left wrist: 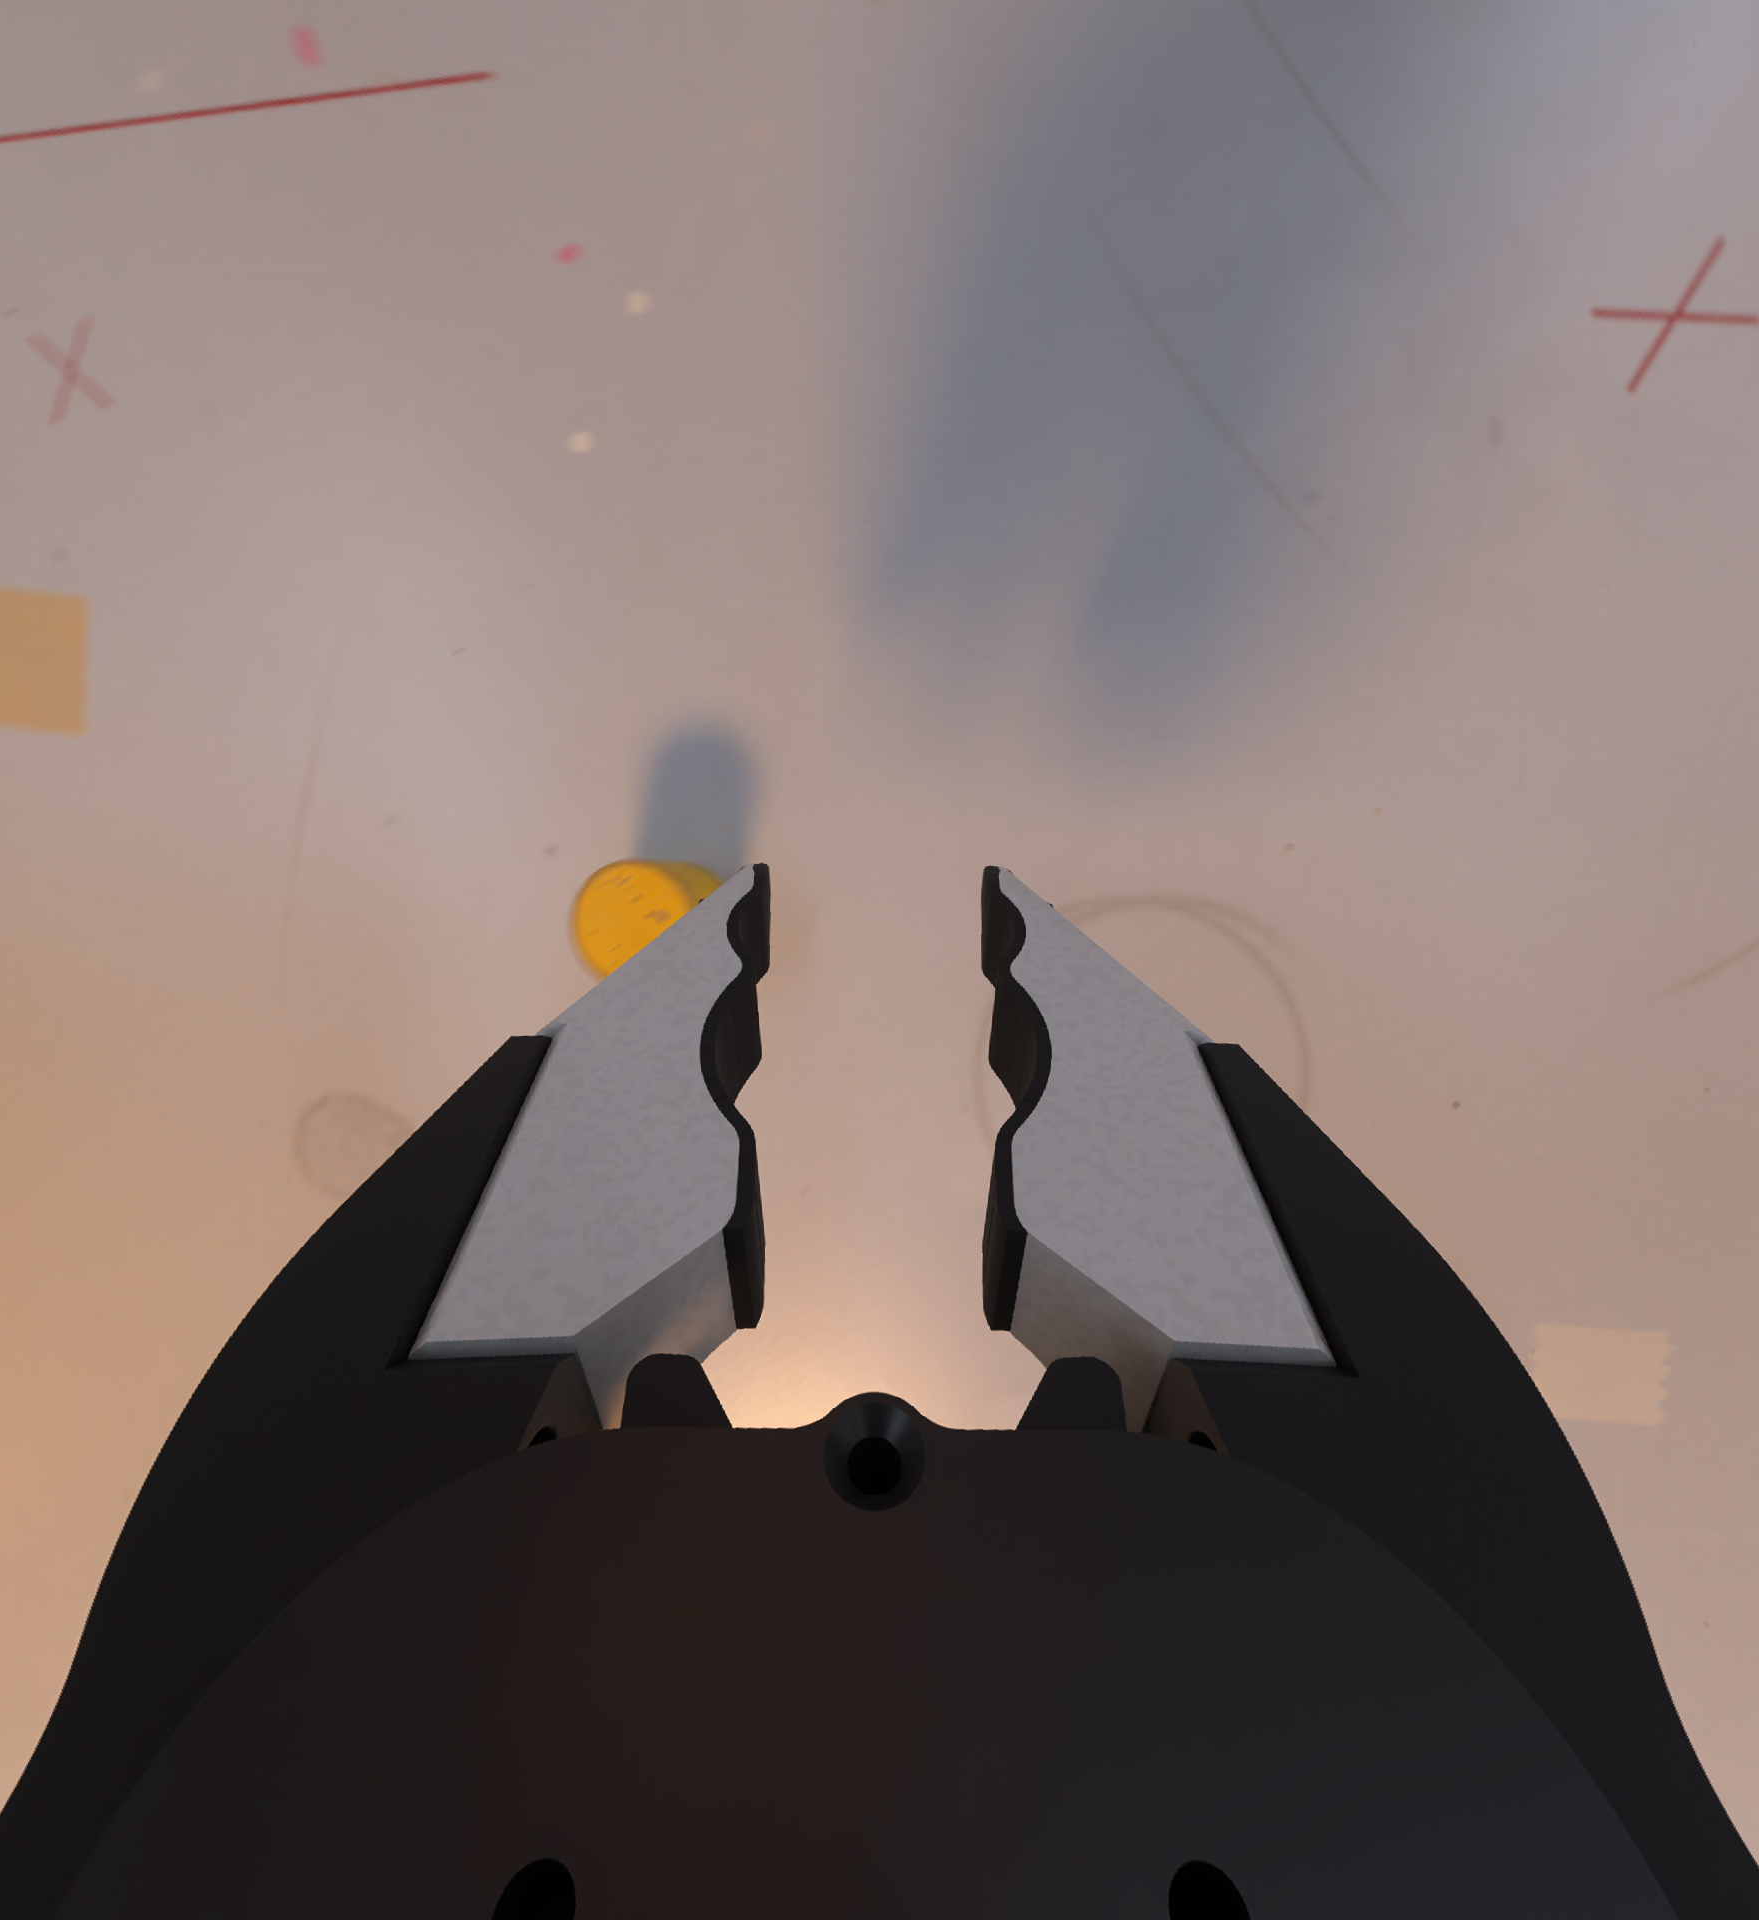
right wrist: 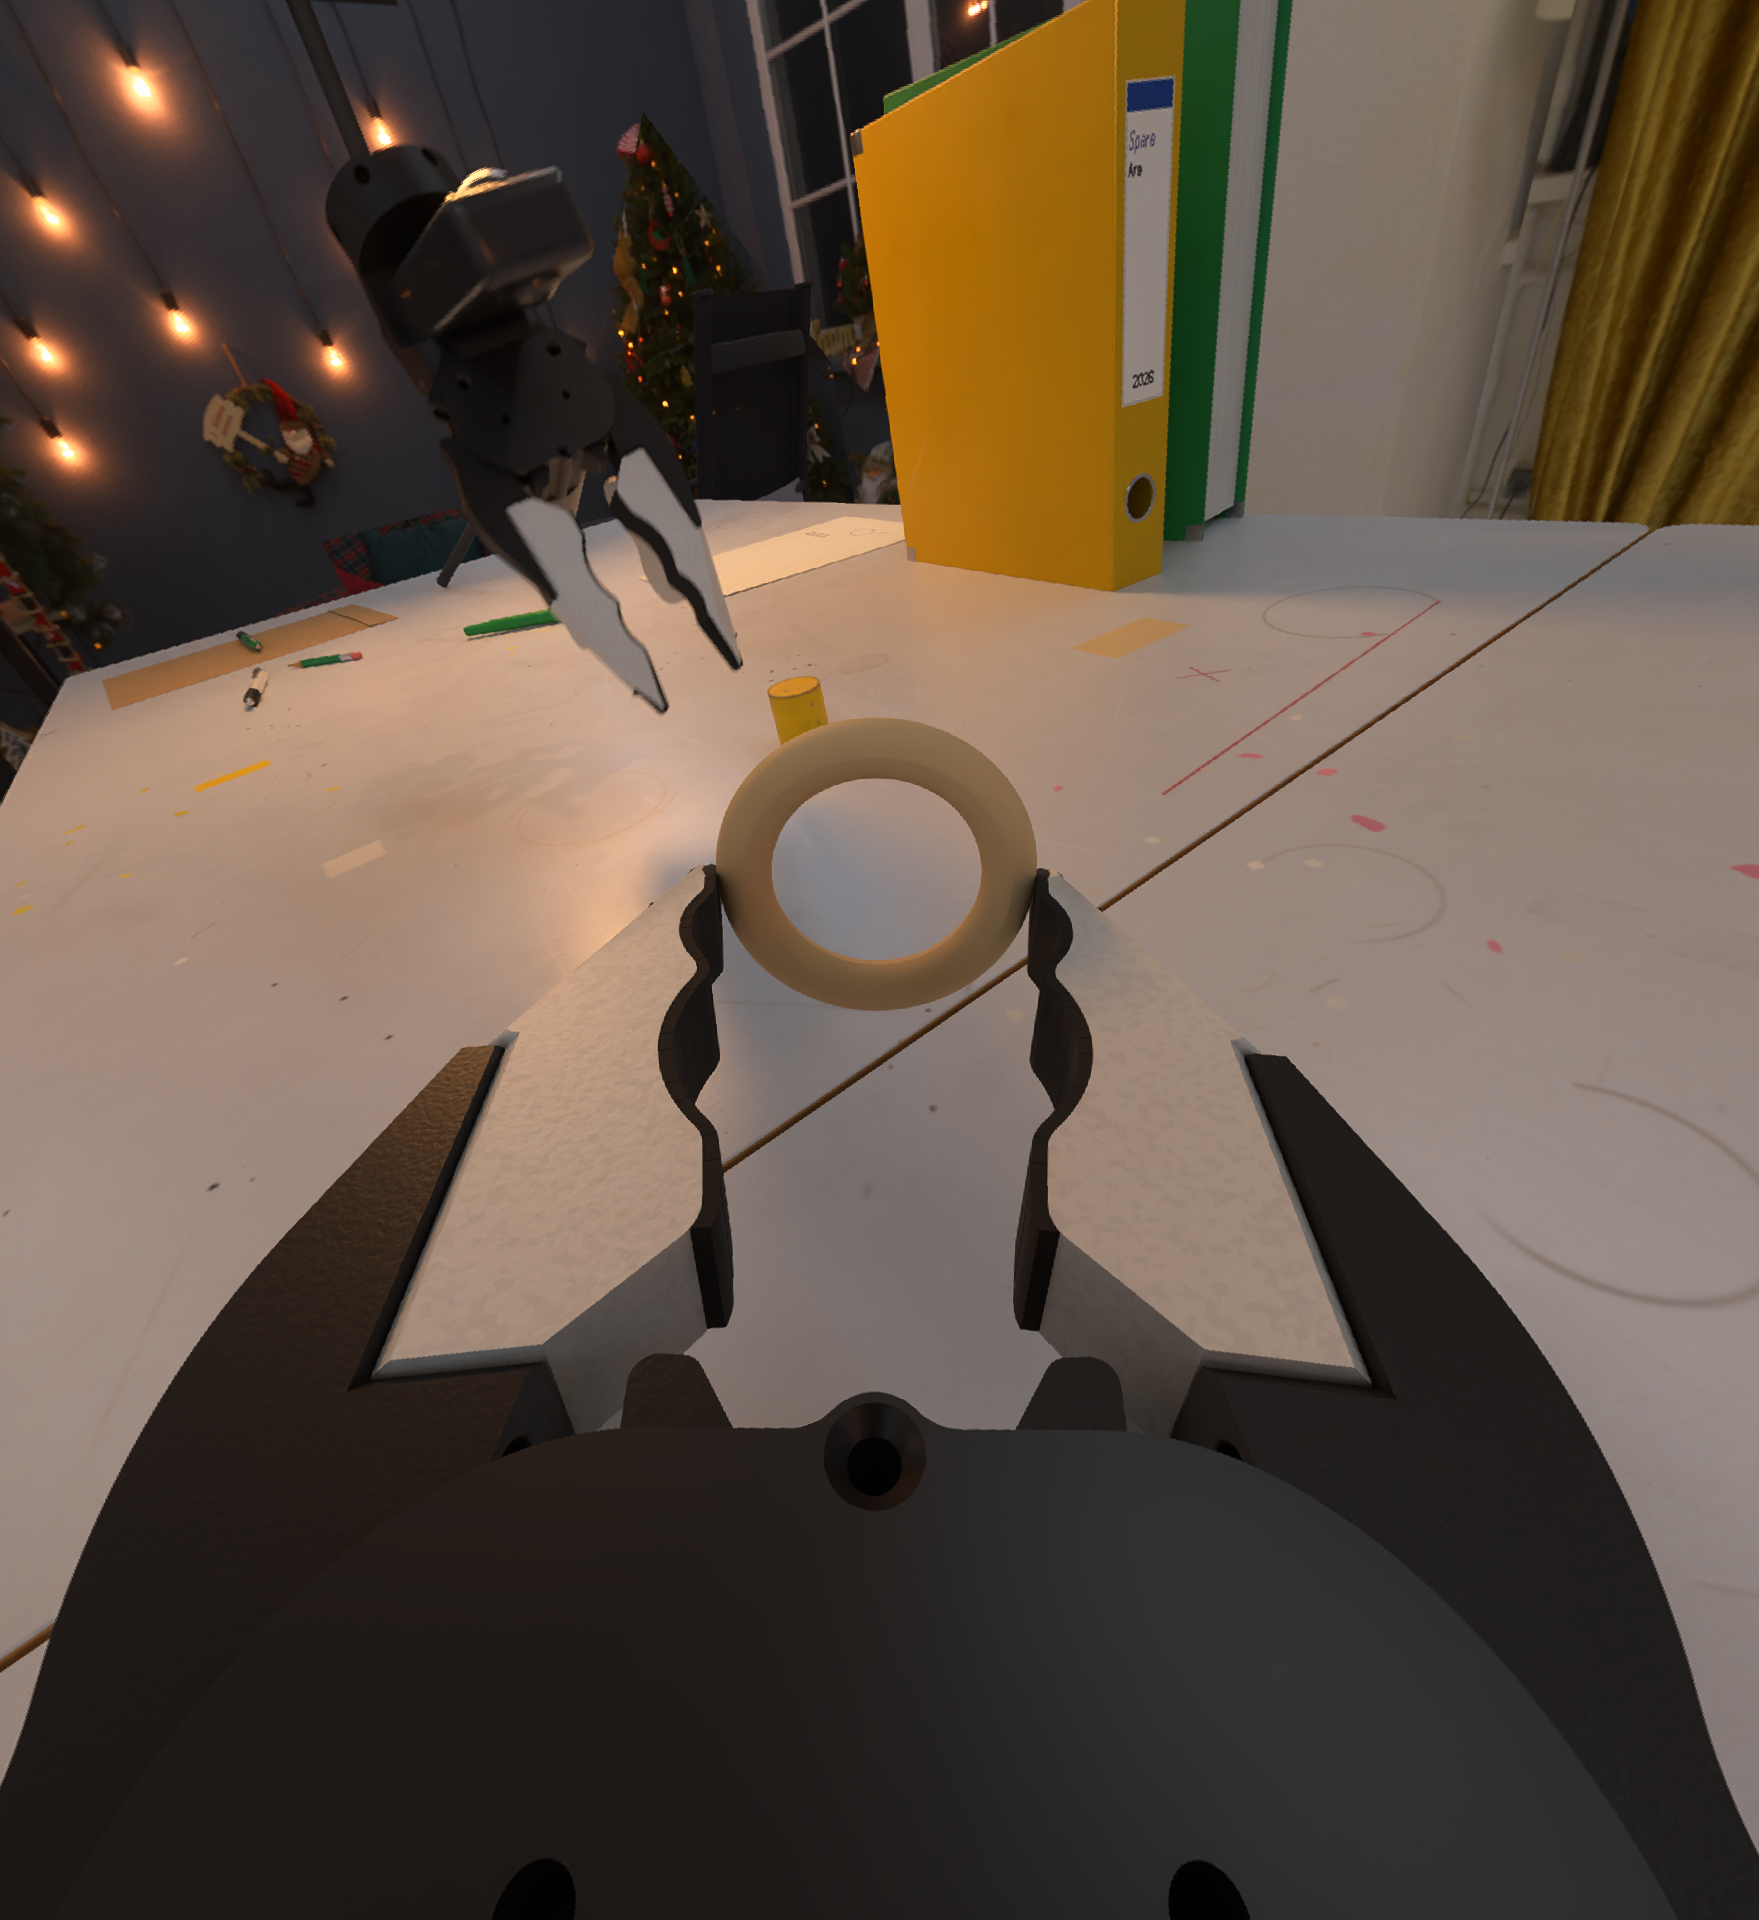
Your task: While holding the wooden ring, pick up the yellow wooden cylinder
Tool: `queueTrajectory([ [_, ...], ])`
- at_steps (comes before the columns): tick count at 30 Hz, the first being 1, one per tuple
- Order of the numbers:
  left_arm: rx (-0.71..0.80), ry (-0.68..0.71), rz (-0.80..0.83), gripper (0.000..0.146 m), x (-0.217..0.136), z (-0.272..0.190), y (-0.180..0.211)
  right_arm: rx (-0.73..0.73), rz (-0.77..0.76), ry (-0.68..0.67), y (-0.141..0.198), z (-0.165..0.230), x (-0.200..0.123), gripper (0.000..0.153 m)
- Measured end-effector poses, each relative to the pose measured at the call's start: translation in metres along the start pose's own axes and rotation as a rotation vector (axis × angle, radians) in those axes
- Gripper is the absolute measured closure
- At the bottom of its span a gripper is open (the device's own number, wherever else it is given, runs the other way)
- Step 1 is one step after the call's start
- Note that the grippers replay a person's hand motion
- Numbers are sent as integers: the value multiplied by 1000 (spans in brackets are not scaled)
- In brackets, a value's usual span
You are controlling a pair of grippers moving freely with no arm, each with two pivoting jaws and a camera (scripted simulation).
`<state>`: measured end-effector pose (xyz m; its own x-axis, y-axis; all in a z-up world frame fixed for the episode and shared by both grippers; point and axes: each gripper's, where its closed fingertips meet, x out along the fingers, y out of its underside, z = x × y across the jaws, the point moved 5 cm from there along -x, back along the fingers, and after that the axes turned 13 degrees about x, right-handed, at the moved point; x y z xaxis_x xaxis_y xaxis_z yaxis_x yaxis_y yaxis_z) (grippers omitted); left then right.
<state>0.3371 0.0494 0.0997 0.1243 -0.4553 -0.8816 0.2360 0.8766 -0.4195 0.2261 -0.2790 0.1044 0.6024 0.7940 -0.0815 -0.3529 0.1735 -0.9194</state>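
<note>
My right gripper (right wrist: pixel 875 883) is shut on the pale wooden ring (right wrist: pixel 750 831), held by its two sides between the fingertips above the white table (right wrist: pixel 335 935). The yellow wooden cylinder (right wrist: pixel 797 709) stands upright on the table just beyond the ring. My left gripper (left wrist: pixel 875 894) is open and empty, looking down at the table; the cylinder (left wrist: pixel 636 914) sits just left of its left fingertip, partly hidden behind it. In the right wrist view the left gripper (right wrist: pixel 698 681) hangs above the table, to the left of the cylinder.
A yellow binder (right wrist: pixel 1010 332) and a green one (right wrist: pixel 1207 260) stand at the table's back. Pens and markers (right wrist: pixel 506 625) lie at the far left on the table. A seam (right wrist: pixel 958 1023) runs between two tabletops. Red marks (left wrist: pixel 1675 315) and tape patches (left wrist: pixel 2 657) dot the surface.
</note>
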Motion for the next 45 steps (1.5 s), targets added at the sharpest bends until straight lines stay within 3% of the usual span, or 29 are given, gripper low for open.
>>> queueTrajectory([
  [6,140,-48,74,104,36,-33,-11,2,-4,0,0,2,0,93],
  [13,184,-86,104,134,46,-22,-11,7,-3,-3,1,2,0,93],
  [15,156,-44,52,146,42,-19,-16,1,0,-2,1,3,0,93],
  [20,15,51,-123,146,14,4,-28,-4,11,-6,2,4,1,93],
  [24,-63,67,-128,146,13,18,-30,-1,11,-10,2,4,1,93],
  [27,-17,-17,-39,108,31,13,-28,-7,19,-14,3,6,2,93],
  [30,19,-88,51,101,50,9,-23,-7,29,-11,4,6,3,93],
  [31,20,-77,70,102,55,6,-23,-2,29,-7,4,5,3,93],
  [37,87,-106,81,144,64,12,-24,7,25,-16,4,6,4,93],
  [41,26,-32,71,146,61,23,-19,-6,36,-21,5,9,5,93],
  [45,-62,-103,32,146,37,38,-20,-12,46,-27,7,11,6,93],
])
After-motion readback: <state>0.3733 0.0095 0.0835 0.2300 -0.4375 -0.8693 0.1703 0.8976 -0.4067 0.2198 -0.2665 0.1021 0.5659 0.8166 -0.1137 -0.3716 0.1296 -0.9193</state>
